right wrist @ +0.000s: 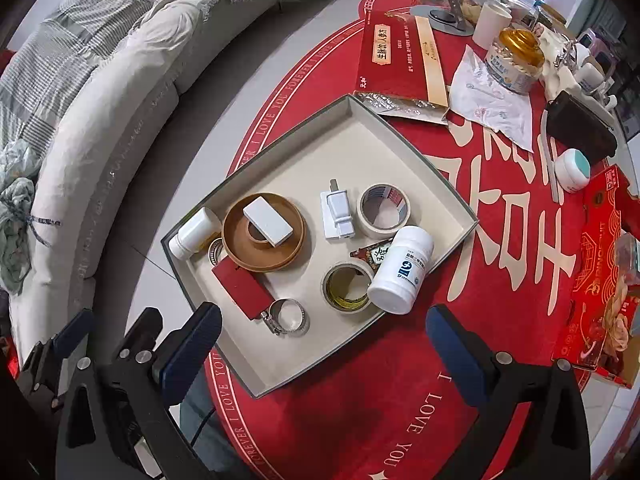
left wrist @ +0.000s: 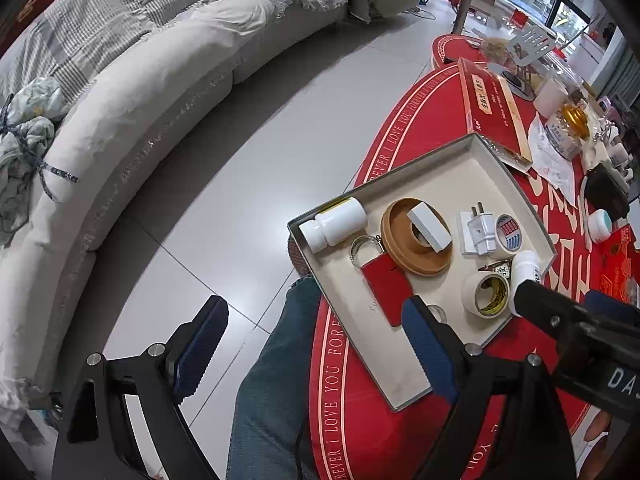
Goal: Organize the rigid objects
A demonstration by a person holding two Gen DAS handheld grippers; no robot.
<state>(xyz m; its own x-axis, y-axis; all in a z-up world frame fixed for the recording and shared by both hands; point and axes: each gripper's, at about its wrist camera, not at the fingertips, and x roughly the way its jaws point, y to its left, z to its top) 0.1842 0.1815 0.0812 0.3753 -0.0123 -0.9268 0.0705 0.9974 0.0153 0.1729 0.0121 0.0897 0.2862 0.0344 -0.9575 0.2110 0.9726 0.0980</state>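
A shallow grey tray (right wrist: 360, 148) sits on the red tablecloth and holds several items. They include a large white bottle (right wrist: 404, 276) lying on its side against a tape roll (right wrist: 346, 286), a second tape roll (right wrist: 384, 210), a white plug (right wrist: 340, 212) and a brown dish (right wrist: 276, 258) with a white block (right wrist: 268, 220) in it. A small white bottle (left wrist: 334, 224), a red card (right wrist: 244, 288) and a metal clamp (right wrist: 288, 316) lie there too. My right gripper (right wrist: 324, 352) hangs open above the tray's near corner. My left gripper (left wrist: 316, 348) is open over the table edge, holding nothing.
Beyond the tray lie a red gift box (right wrist: 400, 56), a gold-lidded jar (right wrist: 516, 56), a black pouch (right wrist: 580, 128), a small white jar (right wrist: 572, 170) and a red carton (right wrist: 600, 272). A person's jeans-clad leg (left wrist: 272, 380) is below the table edge. A grey sofa (left wrist: 120, 120) curves at left.
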